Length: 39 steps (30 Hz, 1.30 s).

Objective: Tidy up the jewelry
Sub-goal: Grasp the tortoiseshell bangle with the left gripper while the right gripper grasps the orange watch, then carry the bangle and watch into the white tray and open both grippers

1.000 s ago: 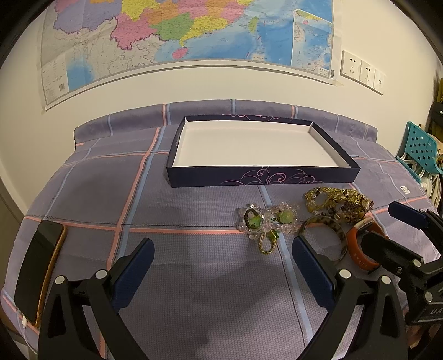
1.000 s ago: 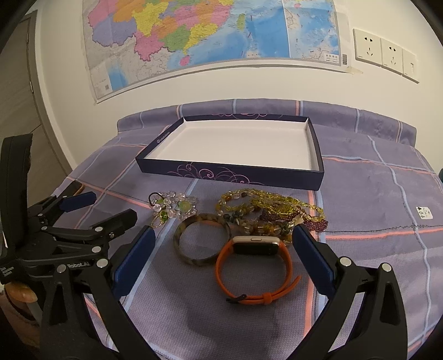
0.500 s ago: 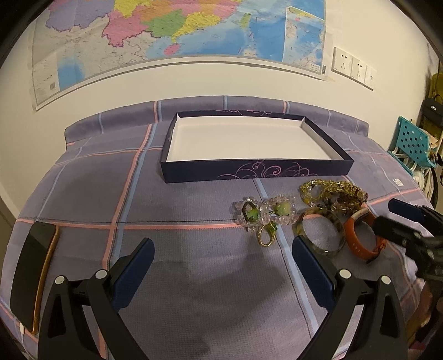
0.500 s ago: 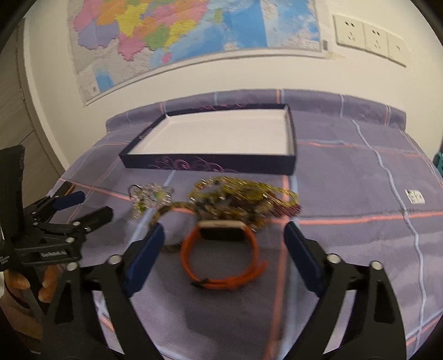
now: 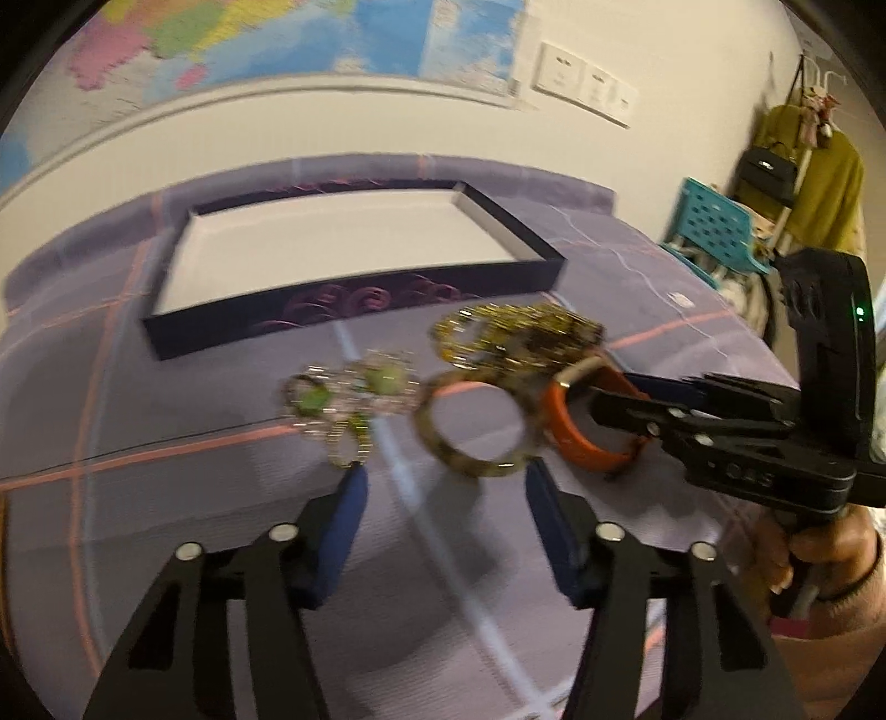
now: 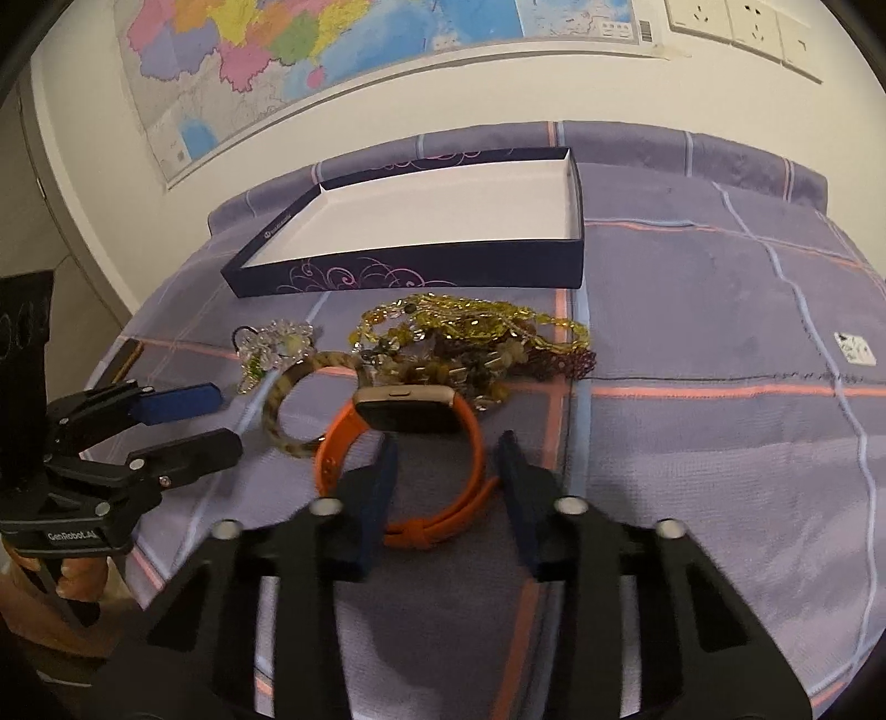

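Observation:
A dark shallow box (image 5: 354, 302) (image 6: 410, 271) with a white inside stands at the back of the purple checked cloth. In front of it lie a crystal and green bead bracelet (image 5: 349, 393) (image 6: 274, 346), a mottled bangle (image 5: 476, 426) (image 6: 288, 387), an orange smartwatch (image 5: 587, 432) (image 6: 404, 421) and a heap of yellow bead necklaces (image 5: 515, 338) (image 6: 470, 338). My left gripper (image 5: 443, 484) (image 6: 188, 421) is open, its tips just short of the bangle and the crystal bracelet. My right gripper (image 6: 446, 459) (image 5: 609, 399) is open, its jaws either side of the watch strap's near part.
A map (image 6: 332, 61) hangs on the wall behind, with wall sockets (image 6: 736, 27) to its right. A teal crate (image 5: 714, 230) and a yellow garment (image 5: 819, 188) stand past the table's right end. A small white tag (image 6: 855, 349) lies on the cloth at right.
Both grippers have moved forward to the jewelry and their jaws have narrowed. The left view has swung right, and the phone at its left edge has left view.

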Motion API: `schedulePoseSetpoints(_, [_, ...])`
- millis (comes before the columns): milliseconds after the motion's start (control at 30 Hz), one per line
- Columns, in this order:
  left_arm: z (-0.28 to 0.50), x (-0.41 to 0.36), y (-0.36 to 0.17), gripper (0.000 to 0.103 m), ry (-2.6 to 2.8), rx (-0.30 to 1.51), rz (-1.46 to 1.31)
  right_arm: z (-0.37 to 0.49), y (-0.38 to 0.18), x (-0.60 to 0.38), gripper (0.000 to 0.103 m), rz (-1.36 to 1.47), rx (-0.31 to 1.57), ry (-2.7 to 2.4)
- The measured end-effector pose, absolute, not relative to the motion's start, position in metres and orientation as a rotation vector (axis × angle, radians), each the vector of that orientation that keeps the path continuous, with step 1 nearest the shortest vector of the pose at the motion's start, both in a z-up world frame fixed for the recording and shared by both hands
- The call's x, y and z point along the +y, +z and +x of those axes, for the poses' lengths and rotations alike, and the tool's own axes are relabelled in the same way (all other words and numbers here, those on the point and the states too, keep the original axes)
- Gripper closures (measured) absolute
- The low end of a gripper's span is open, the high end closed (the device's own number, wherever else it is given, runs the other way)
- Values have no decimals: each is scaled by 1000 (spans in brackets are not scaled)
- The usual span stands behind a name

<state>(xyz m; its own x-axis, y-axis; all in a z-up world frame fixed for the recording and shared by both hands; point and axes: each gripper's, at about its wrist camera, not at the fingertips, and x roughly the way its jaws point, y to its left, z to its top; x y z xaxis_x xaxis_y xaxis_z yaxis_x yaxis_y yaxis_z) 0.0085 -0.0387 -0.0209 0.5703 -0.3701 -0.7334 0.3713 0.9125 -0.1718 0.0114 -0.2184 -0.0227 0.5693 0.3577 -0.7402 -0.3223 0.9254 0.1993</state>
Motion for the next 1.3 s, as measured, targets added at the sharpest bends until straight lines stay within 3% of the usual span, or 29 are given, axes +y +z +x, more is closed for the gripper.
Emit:
schedulePoseSetpoints(67, [15,-40,-24,58,-455,887,-15,13,-23,-224,90,55,884,400])
schedulePoseSetpoints(333, [40,-38,-26,62,-483,953,-56,15,-22,-236,91,63,884,421])
schedulePoseSetpoints(467, [46,-47,-26,79,-452,964,21,18,-20,-236,91,41,887,427])
schedulePoseSetpoints(633, [47,-59,-26,88,-439,953,138,20,-19,-231,93,7,888,431])
schedulePoseSetpoints(700, [45,-63,-26,98,-434,946,174,19,-19,-230,94,-7,886,432])
schedulePoseSetpoints(1300, [45,-25,21,98,-453,838,48,32,21,-227,94,33,825,516])
